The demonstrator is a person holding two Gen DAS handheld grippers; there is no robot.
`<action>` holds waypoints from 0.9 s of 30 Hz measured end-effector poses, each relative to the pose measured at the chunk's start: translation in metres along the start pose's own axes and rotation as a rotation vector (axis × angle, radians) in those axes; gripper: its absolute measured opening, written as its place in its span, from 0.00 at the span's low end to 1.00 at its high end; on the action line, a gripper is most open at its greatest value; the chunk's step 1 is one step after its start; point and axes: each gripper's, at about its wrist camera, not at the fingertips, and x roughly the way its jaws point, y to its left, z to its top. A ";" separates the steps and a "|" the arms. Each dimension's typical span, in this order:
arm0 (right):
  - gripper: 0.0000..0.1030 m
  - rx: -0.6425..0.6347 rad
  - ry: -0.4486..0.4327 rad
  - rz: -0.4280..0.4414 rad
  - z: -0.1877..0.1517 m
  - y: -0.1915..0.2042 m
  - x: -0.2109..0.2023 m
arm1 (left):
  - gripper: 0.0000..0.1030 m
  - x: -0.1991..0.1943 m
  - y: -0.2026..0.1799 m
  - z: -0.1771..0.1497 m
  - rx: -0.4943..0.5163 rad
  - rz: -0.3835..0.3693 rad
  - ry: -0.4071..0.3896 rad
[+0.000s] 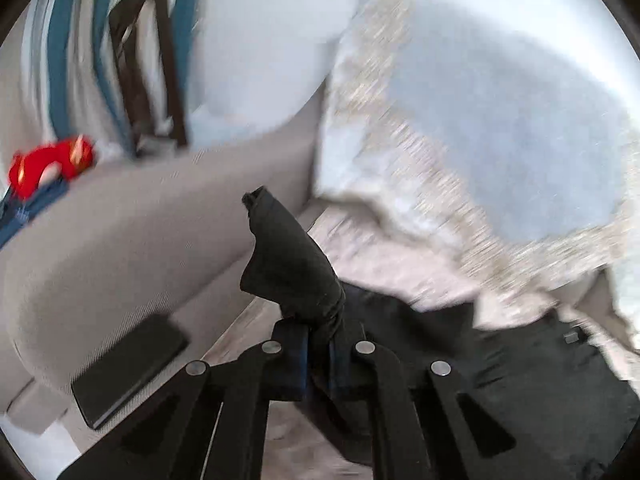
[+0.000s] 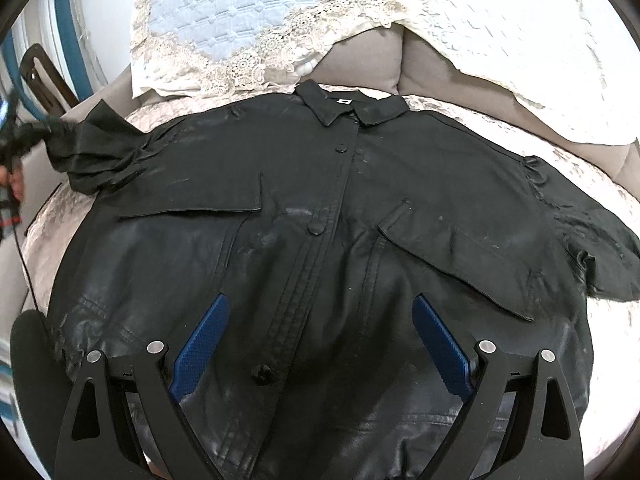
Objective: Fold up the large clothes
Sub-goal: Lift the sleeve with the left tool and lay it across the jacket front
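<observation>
A black button-front jacket (image 2: pixel 320 240) lies face up and spread out on a pale bedspread (image 2: pixel 576 168), collar toward the pillows. My right gripper (image 2: pixel 320 340) is open above the jacket's lower front, holding nothing. My left gripper (image 1: pixel 318 344) is shut on the end of the jacket's left sleeve (image 1: pixel 292 264), which stands up bunched between the blue pads. In the right wrist view that sleeve (image 2: pixel 100 148) is pulled out to the left, with the left gripper (image 2: pixel 10 140) a blur at the frame edge.
Two lace-trimmed pillows (image 2: pixel 240 20) (image 2: pixel 500 40) lie at the head of the bed against a grey headboard (image 2: pixel 360 68). A dark phone (image 1: pixel 128 368) rests on the grey padded bed edge (image 1: pixel 120 240). A red object (image 1: pixel 48 164) and a dark chair (image 1: pixel 148 72) stand beyond.
</observation>
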 end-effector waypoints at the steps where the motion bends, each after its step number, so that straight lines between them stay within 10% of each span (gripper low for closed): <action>1: 0.91 0.003 -0.004 0.001 -0.001 -0.002 -0.002 | 0.07 -0.014 -0.012 0.009 0.014 -0.038 -0.030; 9: 0.91 0.065 -0.034 -0.007 -0.012 -0.031 -0.018 | 0.07 -0.059 -0.158 0.013 0.174 -0.370 -0.084; 17: 0.91 0.132 -0.018 -0.039 -0.026 -0.064 -0.023 | 0.07 0.014 -0.290 -0.101 0.296 -0.538 0.224; 22: 0.91 0.160 -0.006 -0.032 -0.025 -0.074 -0.020 | 0.08 0.024 -0.315 -0.159 0.343 -0.574 0.428; 27: 0.91 0.162 -0.028 0.001 -0.012 -0.069 -0.017 | 0.16 -0.019 -0.280 -0.142 0.346 -0.668 0.404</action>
